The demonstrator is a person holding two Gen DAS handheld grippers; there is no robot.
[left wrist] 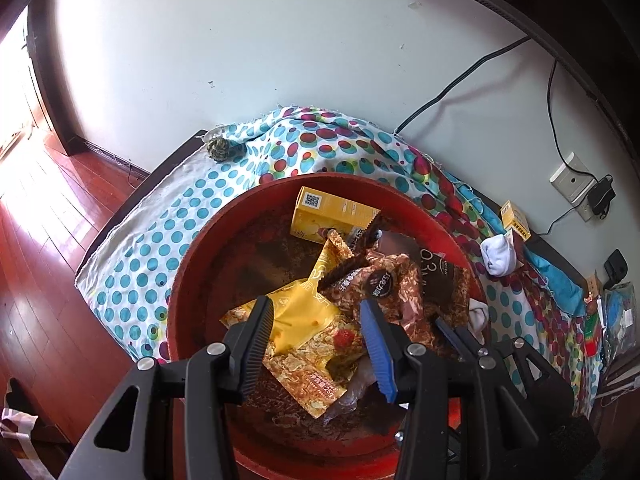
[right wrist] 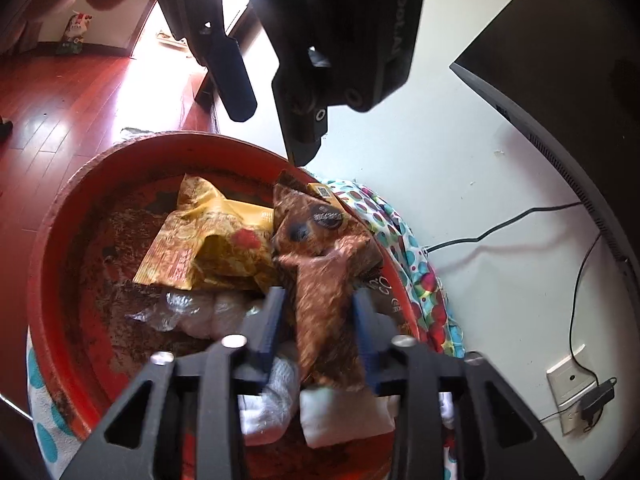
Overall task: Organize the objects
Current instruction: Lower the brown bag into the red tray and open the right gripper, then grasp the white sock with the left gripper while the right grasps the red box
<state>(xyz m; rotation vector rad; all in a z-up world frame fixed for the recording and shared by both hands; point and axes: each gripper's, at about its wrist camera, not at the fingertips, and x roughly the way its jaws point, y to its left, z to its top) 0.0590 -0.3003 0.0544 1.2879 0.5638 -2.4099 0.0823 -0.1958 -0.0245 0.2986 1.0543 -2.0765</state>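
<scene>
A red basin stands on a polka-dot cloth and holds snack packets. My left gripper hangs open above a yellow packet that lies flat in the basin, with nothing pressed between its pads. My right gripper reaches in from the basin's near side. A brown packet stands between its fingers, which look slightly apart from it. In the left wrist view the same brown packet leans beside a yellow box and a dark packet. The left gripper's dark fingers hang over the basin.
The polka-dot cloth covers a small table against a white wall. A small yellow box and a white sock lie on it to the right. White bundles and a clear bag sit under my right gripper. Cables, a wall socket, red wooden floor.
</scene>
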